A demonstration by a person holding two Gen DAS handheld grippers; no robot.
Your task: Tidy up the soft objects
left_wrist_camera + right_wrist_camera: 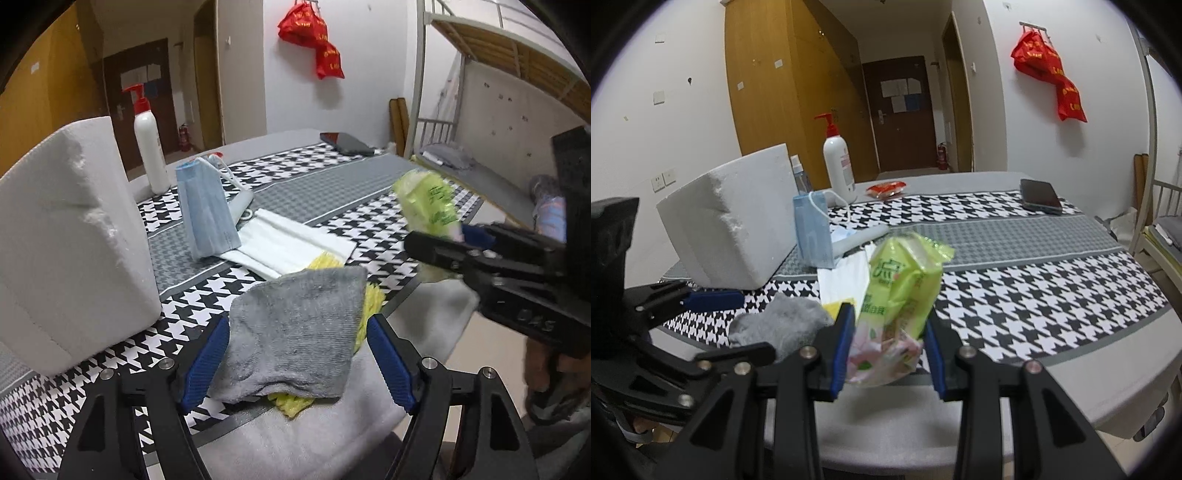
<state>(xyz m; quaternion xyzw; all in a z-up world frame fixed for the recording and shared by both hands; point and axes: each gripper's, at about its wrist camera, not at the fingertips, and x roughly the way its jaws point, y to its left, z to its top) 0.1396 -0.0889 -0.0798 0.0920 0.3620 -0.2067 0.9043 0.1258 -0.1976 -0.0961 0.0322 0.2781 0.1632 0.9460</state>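
Note:
A grey cloth [295,332] lies on a yellow cloth [371,301] near the table's front edge. My left gripper [297,354] stands around the grey cloth, jaws apart, pads beside it and not pressing. My right gripper [888,347] is shut on a green tissue pack [905,284] and holds it above the table; the pack also shows in the left wrist view [428,203]. The grey cloth also shows in the right wrist view [779,325]. A blue face mask [207,210] leans upright and a white mask [288,243] lies flat behind the cloths.
A white foam block [70,240] stands at the left. A white pump bottle [149,147] stands behind it. A dark phone [1039,195] and a red packet [886,189] lie at the far side of the houndstooth tablecloth [1034,295]. A bunk bed [480,110] is at right.

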